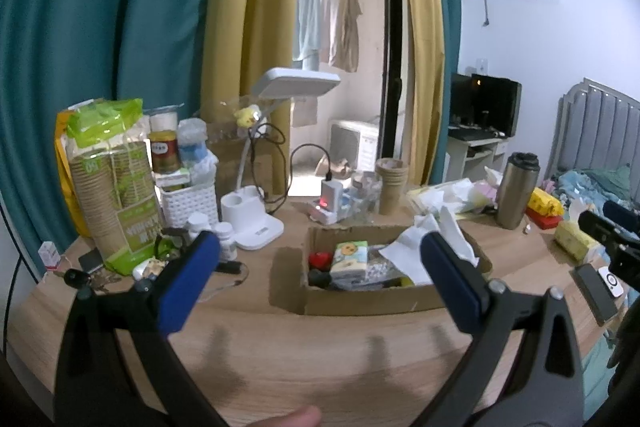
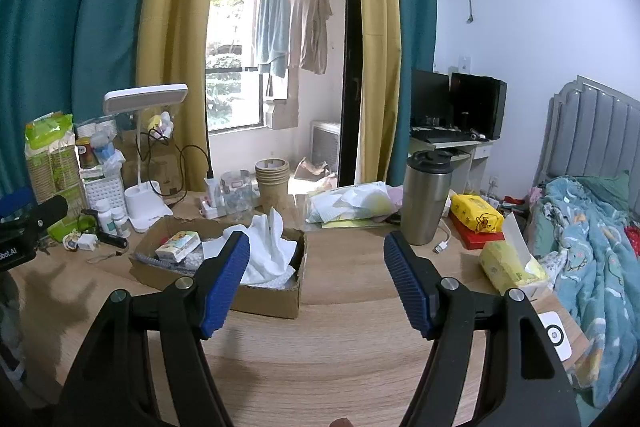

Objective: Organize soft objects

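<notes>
left gripper (image 1: 320,255): jaws wide apart, holding nothing | right gripper (image 2: 316,251): wide apart, holding nothing | white cloth (image 2: 268,251): in cardboard box (image 2: 264,301), behind right gripper's left finger, ahead between left gripper's fingers

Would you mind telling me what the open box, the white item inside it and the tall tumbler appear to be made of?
Box: brown corrugated cardboard, matte, with raw flap edges.
White item: soft cloth or tissue, crumpled into folds; which one is unclear.
Tumbler: brushed stainless steel with a dull sheen and a dark, likely plastic lid.
</notes>
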`<state>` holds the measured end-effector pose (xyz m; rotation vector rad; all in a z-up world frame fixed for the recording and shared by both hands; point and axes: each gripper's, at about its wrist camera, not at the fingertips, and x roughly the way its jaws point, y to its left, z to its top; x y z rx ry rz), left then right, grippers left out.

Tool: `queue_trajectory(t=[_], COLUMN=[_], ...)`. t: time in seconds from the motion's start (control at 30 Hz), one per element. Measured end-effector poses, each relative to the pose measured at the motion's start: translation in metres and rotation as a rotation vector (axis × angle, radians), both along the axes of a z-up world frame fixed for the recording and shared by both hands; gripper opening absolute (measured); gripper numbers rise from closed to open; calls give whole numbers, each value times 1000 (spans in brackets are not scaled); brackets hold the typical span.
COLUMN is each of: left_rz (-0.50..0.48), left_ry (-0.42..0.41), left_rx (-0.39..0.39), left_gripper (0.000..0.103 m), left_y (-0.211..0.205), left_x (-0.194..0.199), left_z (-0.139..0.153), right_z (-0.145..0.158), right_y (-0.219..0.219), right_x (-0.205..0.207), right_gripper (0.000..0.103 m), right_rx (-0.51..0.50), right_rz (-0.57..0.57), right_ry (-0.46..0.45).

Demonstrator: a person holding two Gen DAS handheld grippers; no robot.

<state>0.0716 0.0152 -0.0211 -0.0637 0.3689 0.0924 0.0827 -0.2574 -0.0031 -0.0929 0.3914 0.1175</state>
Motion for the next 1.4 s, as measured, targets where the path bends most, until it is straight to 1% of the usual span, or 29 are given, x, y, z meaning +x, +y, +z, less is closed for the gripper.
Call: queue_trajectory(t=[1.4], left_rz=[-23], left_ry=[17], left_rx=[-14], left_gripper=[101], left_y=[-3], left_x=[0], left_z=[-2], right_z=[-9], right_y=[4], right_x=[2], right_gripper=[73], right_rx=[-6], right_rz=[28], right_ry=[30])
